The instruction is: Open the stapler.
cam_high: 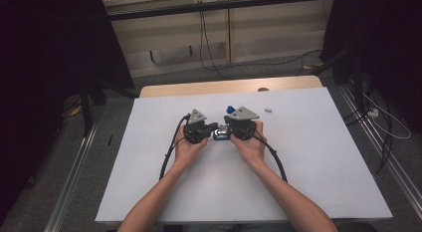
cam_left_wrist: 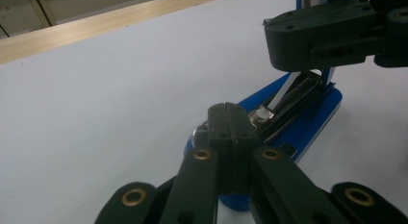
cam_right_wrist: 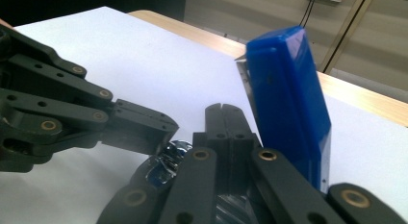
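**A:** Where are your fingers right now?

**B:** My left gripper point(cam_high: 213, 127) sits at the middle of the white worktop point(cam_high: 308, 157), its fingers point(cam_left_wrist: 227, 123) pressed flat together with nothing between them. They rest at the near end of the blue stapler point(cam_left_wrist: 308, 125), right by the small metal stud on its base. Whether the tips actually touch the metal, I cannot tell.

**A:** And the other one?

**B:** My right gripper point(cam_high: 226, 128) faces the left one across the stapler. Its fingers point(cam_right_wrist: 223, 120) are pressed together too, pinching nothing. In the right gripper view they lie just beside the stapler's blue top arm point(cam_right_wrist: 288, 104), which stands swung up and steeply tilted.

**A:** So the stapler is open?

**B:** Yes. The base lies flat on the worktop between my two grippers, and the staple channel point(cam_left_wrist: 298, 94) is exposed, running along the base as a shiny metal trough. I cannot make out whether any staples sit in it.

**A:** Anything else lying about?

**B:** A small pale piece point(cam_high: 267, 110) lies on the worktop beyond my right hand point(cam_high: 251, 145), well apart from the stapler. My left hand point(cam_high: 188, 148) is wrapped round its gripper, and the black cables point(cam_high: 169, 152) trail back towards me on both sides.
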